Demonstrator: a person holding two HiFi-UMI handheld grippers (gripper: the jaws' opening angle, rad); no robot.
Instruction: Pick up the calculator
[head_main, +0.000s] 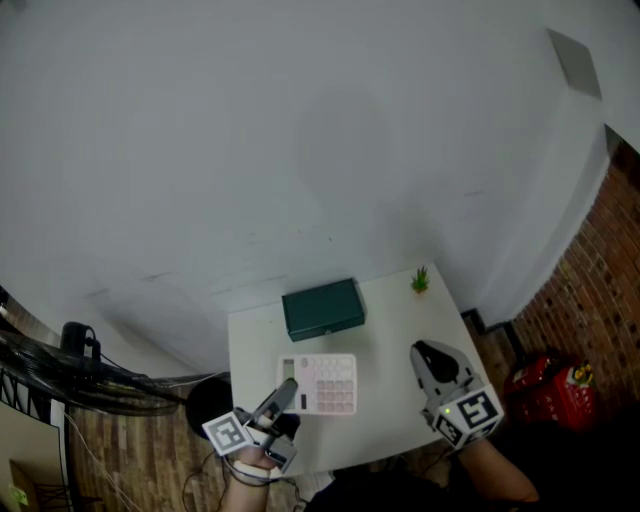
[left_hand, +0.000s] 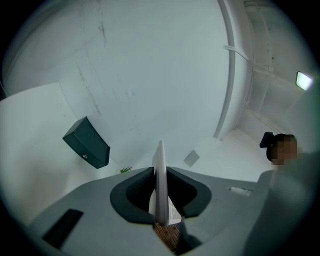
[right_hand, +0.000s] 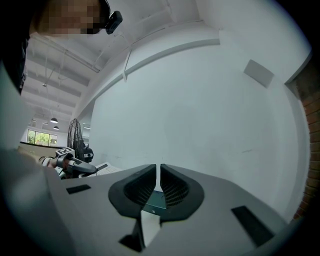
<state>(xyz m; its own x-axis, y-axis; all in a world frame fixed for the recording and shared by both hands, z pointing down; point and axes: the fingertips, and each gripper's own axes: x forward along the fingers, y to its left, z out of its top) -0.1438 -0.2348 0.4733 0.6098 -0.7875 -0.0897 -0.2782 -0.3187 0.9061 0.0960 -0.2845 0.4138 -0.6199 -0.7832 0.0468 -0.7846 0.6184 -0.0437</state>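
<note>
The pink-and-white calculator (head_main: 328, 383) is at the front of the small white table (head_main: 400, 320), and whether it rests on the top or is lifted I cannot tell. My left gripper (head_main: 286, 390) is shut on its left edge. In the left gripper view the calculator (left_hand: 161, 170) stands edge-on as a thin white slab between the pads of the left gripper (left_hand: 161, 176). My right gripper (head_main: 426, 353) hovers over the table's right side, shut and holding nothing. In the right gripper view the right gripper (right_hand: 158, 172) has its jaws together, and the calculator (right_hand: 102, 169) shows far left.
A dark green box (head_main: 322, 309) sits behind the calculator, and a small green plant (head_main: 420, 280) stands at the far right corner. A black fan (head_main: 78, 350) is on the floor at left, red objects (head_main: 548, 388) at right by a brick wall.
</note>
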